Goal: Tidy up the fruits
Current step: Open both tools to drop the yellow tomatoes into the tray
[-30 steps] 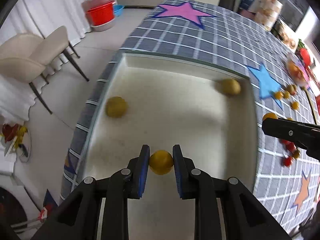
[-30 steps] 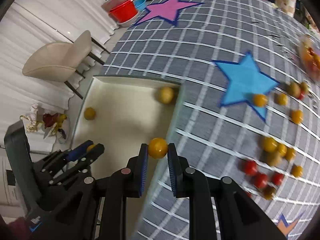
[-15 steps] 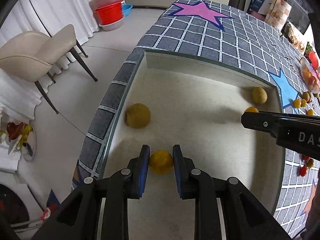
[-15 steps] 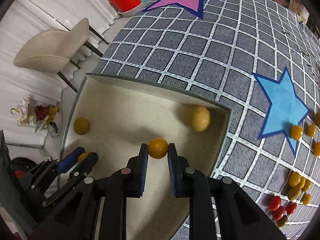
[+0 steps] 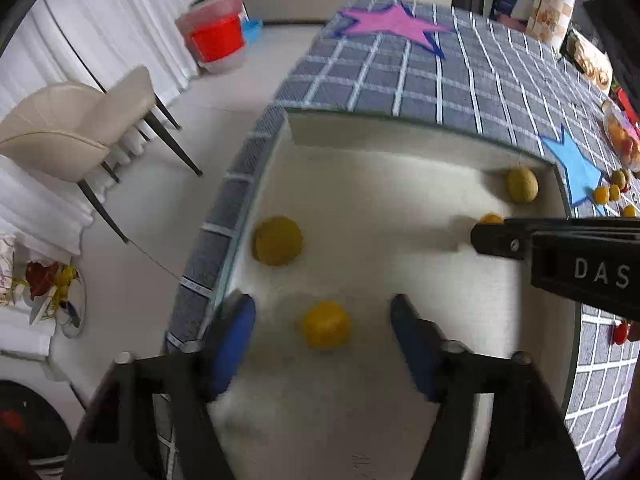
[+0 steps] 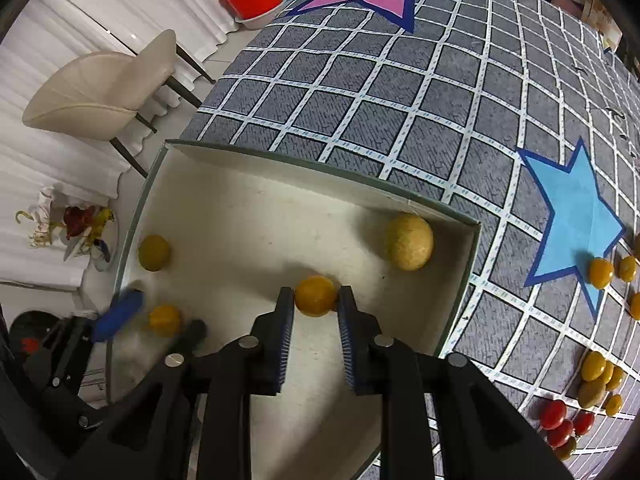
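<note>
You were mid-drop. Your left tool [image 5: 323, 344] was opening, its orange fruit [image 5: 326, 324] loose between the jaws on the box [image 6: 280, 200] floor. Right tool [image 6: 316, 312] was just starting to open, its fruit [image 6: 316, 295] low over the floor, whether freed I couldn't tell. Next I'd guess lift both clear and go for the pile [image 6: 600, 376] on the worktop [image 6: 400, 100].

My right gripper [image 6: 315, 312] jaws are opening around a yellow fruit [image 6: 316, 295] low in the white tray [image 6: 320, 164] at frame centre.
</note>
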Demonstrator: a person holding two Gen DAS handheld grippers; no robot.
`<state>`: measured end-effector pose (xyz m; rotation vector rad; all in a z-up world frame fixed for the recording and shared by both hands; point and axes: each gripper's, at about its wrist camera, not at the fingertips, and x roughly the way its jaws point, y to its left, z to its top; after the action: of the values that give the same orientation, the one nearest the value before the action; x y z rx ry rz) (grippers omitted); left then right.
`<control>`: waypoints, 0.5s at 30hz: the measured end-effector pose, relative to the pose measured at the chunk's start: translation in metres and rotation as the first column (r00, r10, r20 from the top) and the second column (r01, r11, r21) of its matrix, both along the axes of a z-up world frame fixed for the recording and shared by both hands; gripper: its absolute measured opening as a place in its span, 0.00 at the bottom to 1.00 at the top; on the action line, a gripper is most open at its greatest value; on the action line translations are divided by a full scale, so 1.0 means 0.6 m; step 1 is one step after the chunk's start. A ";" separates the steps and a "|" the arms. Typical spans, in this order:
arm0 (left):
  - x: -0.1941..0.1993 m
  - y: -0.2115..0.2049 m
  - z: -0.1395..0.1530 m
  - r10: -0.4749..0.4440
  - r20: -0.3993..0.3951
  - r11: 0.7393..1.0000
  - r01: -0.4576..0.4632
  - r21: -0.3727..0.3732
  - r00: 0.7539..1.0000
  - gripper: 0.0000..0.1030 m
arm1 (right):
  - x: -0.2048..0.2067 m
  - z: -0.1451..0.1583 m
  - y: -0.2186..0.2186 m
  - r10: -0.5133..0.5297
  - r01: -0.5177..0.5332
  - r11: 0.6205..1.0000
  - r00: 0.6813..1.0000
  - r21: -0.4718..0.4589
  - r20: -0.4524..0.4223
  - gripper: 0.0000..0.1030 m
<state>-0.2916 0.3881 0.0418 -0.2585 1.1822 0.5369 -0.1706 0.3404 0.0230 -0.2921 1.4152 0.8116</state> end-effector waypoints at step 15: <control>-0.002 -0.049 0.034 -0.110 -0.017 0.994 0.110 -0.004 0.994 0.70 | 0.028 0.085 -0.072 -0.118 0.117 0.981 0.993 0.153 -0.004 0.79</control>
<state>-0.2930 0.3588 0.0621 -0.1905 1.2065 0.4421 -0.1538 0.2971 0.0742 -0.0915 1.3441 0.8168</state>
